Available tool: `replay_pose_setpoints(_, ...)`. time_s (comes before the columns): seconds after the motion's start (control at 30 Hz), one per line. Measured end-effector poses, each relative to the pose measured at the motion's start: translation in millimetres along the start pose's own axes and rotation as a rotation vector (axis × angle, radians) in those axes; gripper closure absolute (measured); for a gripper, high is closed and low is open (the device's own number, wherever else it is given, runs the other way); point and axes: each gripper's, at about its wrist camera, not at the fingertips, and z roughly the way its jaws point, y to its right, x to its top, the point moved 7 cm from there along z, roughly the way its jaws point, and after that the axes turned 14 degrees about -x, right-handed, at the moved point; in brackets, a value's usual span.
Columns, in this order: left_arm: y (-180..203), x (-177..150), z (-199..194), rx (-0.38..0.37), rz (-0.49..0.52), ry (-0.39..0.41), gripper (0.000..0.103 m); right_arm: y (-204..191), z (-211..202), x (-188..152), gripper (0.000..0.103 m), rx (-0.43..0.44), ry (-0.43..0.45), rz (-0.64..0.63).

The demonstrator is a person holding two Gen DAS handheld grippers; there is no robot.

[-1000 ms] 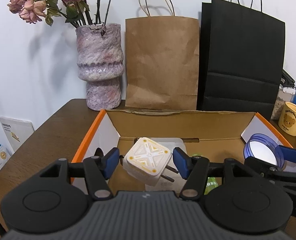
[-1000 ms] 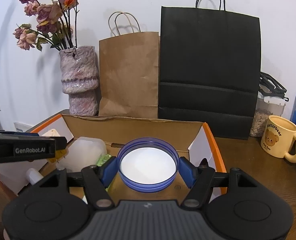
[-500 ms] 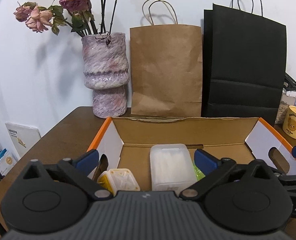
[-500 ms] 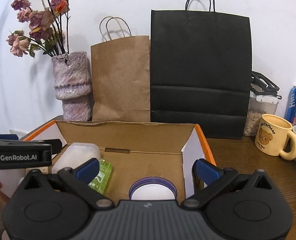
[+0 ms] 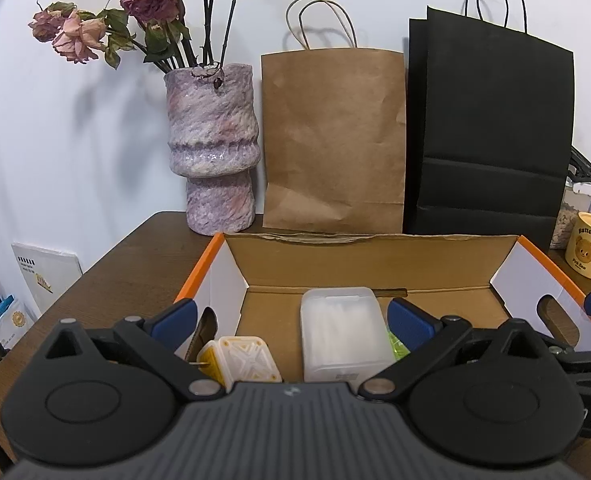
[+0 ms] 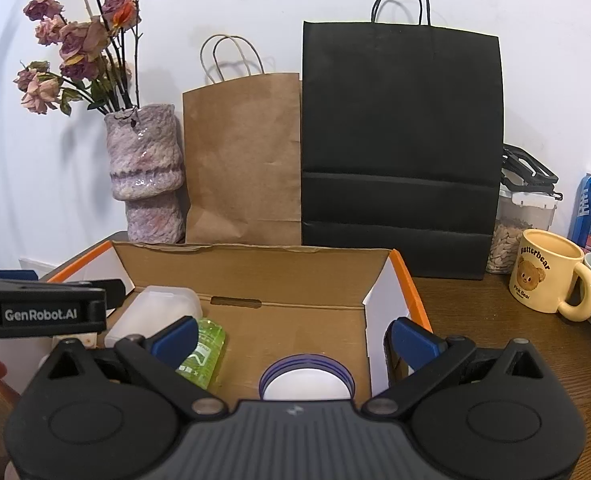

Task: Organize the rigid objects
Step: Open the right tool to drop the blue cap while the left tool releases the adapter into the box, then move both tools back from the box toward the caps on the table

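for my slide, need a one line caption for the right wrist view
Open right hand-held gripper above a cardboard box holding a blue-rimmed dish.

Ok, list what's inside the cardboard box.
In the cardboard box: a white-and-yellow plug adapter, a frosted plastic case, a green bottle and a purple-rimmed round lid. The gripper bodies hide the box's near end.

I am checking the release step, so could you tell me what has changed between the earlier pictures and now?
Both grippers let go. The left gripper dropped the white and yellow plug into the cardboard box; the right gripper dropped the blue-rimmed dish there. Both now stand open. The translucent case, vase and bags stayed put.
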Motion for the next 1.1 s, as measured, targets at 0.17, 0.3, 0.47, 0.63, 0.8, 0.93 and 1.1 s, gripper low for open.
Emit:
replay_pose_setpoints(0.17, 0.4, 0.3, -1.3, 0.0, -0.003, 0.004, 0.0, 0.0, -1.5, 1.2, 0.0, 0.001, 0.003, -0.002)
replay_pose_setpoints(0.3, 0.8, 0.1, -1.6, 0.001, -0.003, 0.004, 0.0, 0.4, -2.4, 1.5, 0.0, 0.0, 0.004, -0.001)
replay_pose_setpoints(0.47, 2.3, -0.3, -4.2, -0.001, 0.002, 0.01, 0.0, 1.2, -4.5, 1.8, 0.0, 0.004, 0.01, -0.001)
replay_pose_setpoints(0.63, 4.6, -0.1, -9.5, -0.001, 0.01, 0.02, 0.0, 2.8, -11.6, 2.0, 0.0, 0.002, 0.027, 0.0)
replay_pose_setpoints(0.8, 7.5, -0.3, -15.8, -0.004, 0.021, 0.028, 0.0, 2.8, -18.5, 1.9, 0.0, 0.005, 0.043, -0.005)
replay_pose_setpoints(0.93, 8.3, -1.4, -20.9, -0.007, 0.02, 0.032, 0.0, 2.8, -24.2, 0.8, 0.0, 0.006, 0.054, -0.011)
replay_pose_setpoints(1.1, 8.7, -2.8, -28.5, -0.008, 0.017, 0.036, 0.0, 4.4, -30.0, -1.6, 0.0, 0.004, 0.057, -0.011)
